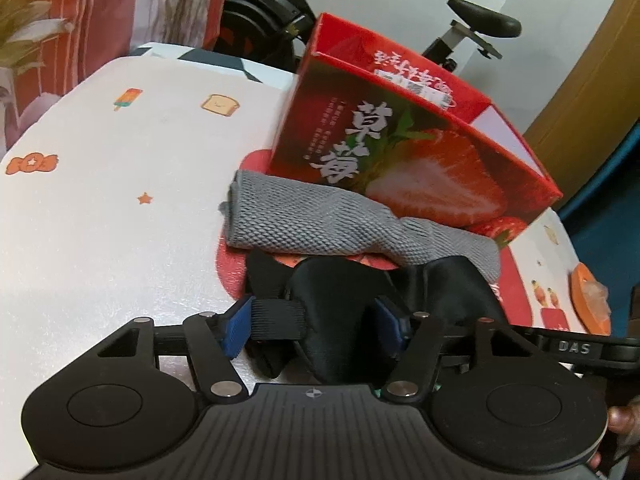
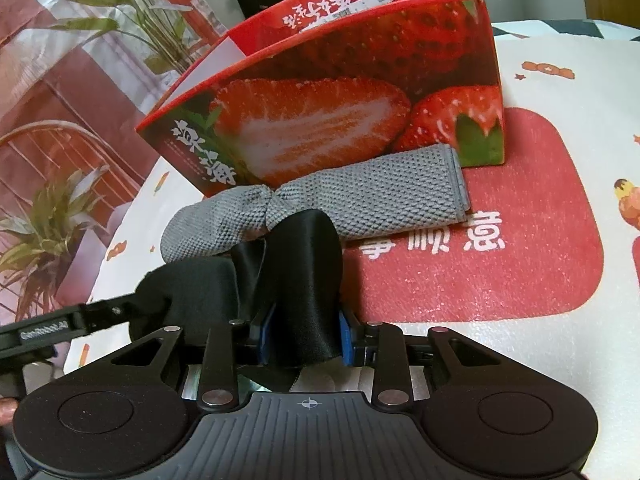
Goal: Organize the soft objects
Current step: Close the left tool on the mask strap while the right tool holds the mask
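A black satin eye mask (image 1: 340, 292) lies at the near edge of a red mat (image 1: 232, 272), and both grippers have it. My left gripper (image 1: 314, 326) has its blue pads against the elastic strap on one side and the padded body on the other. My right gripper (image 2: 306, 336) is shut on a folded satin end of the eye mask (image 2: 304, 264), which stands up between its pads. Just beyond lies a grey knitted cloth (image 1: 320, 220), also seen from the right as the grey cloth (image 2: 360, 200), pinched in the middle. It rests against the open red strawberry box (image 1: 400, 152), the same box (image 2: 320, 120) in the right view.
The white printed table cover (image 1: 120, 220) stretches left of the mat. An orange dish (image 1: 588, 300) sits at the far right. An exercise bike (image 1: 480, 20) stands behind the table. Printed curtains (image 2: 60, 100) hang on the left in the right wrist view.
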`<action>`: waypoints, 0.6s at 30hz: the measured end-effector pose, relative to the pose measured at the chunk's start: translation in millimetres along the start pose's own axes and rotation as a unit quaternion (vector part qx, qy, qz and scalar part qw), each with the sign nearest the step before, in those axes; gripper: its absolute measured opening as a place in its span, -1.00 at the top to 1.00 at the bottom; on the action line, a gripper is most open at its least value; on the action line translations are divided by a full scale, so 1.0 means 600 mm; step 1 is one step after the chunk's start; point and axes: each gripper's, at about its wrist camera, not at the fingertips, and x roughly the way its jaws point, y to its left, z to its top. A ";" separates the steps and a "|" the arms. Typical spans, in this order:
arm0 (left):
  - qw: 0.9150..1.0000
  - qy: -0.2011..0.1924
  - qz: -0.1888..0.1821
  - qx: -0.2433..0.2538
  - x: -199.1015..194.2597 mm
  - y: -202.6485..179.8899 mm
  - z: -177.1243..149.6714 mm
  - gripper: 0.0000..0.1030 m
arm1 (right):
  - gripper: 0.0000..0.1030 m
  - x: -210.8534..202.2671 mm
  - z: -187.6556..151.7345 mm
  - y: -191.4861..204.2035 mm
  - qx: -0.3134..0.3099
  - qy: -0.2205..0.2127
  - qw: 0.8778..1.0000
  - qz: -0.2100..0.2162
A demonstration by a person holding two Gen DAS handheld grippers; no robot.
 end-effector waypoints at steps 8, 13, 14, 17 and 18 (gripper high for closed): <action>0.999 -0.021 0.029 0.018 -0.025 -0.008 0.003 -0.30 | 0.44 0.001 -0.003 0.000 -0.001 0.002 1.000 0.002; 0.999 -0.023 0.017 0.033 -0.028 -0.017 0.004 -0.30 | 0.45 0.002 -0.004 -0.001 -0.001 0.002 1.000 0.001; 0.999 -0.019 0.011 0.032 -0.026 -0.019 0.002 -0.30 | 0.45 0.002 -0.005 -0.002 -0.001 0.002 1.000 0.001; 1.000 -0.004 0.000 0.022 -0.011 -0.015 -0.005 -0.30 | 0.45 0.003 -0.006 -0.003 0.000 0.004 1.000 0.001; 1.000 0.002 0.000 0.017 -0.006 -0.012 -0.007 -0.30 | 0.45 0.003 -0.006 -0.003 0.001 0.004 1.000 0.001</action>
